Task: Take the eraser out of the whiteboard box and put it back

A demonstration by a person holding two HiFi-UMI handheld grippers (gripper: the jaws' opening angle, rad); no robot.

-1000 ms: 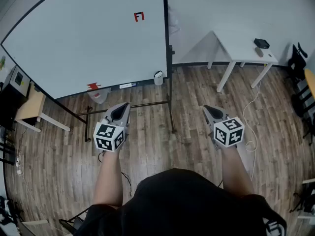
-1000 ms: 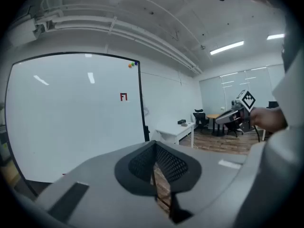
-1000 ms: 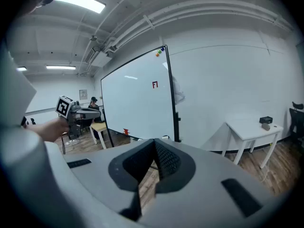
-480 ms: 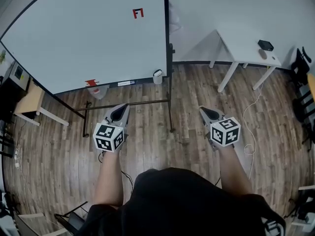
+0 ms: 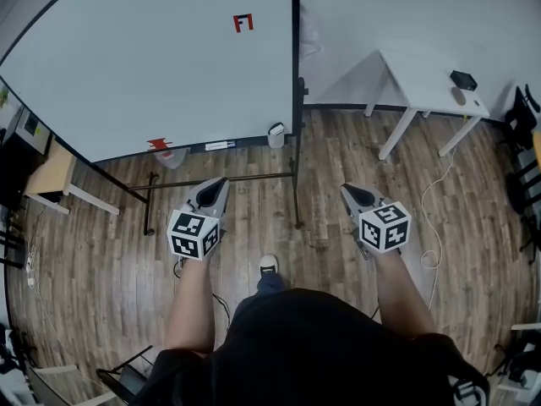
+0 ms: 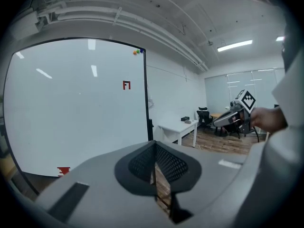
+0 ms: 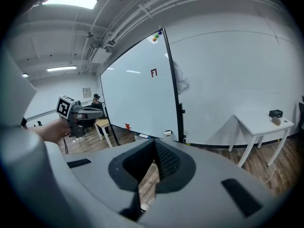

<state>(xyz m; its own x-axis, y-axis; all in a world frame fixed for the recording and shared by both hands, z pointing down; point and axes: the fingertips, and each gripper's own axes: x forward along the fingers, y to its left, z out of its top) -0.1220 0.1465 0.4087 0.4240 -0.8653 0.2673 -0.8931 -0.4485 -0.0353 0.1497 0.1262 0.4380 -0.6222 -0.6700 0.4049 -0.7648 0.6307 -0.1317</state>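
The big whiteboard point(image 5: 152, 66) stands on a black frame ahead of me. On its bottom ledge sits a red eraser-like block point(image 5: 161, 145), with a clear box point(image 5: 172, 158) hanging just under it. A small white box point(image 5: 275, 134) hangs at the ledge's right end. My left gripper point(image 5: 215, 184) is held over the floor short of the ledge, shut and empty. My right gripper point(image 5: 348, 190) is level with it further right, its tips together with nothing between them. The left gripper view shows the red block point(image 6: 63, 170) low at the left. The right gripper view shows the white box point(image 7: 167, 133).
The whiteboard's black stand leg point(image 5: 296, 194) runs along the floor between the grippers. A white table point(image 5: 423, 74) with a black object point(image 5: 463, 80) stands at the right, and a cable point(image 5: 431, 218) lies on the floor. A small wooden table point(image 5: 51, 184) is at the left.
The person has stepped toward the whiteboard, and a shoe now shows on the floor between the arms. Both grippers have come forward and slightly down, still shut.
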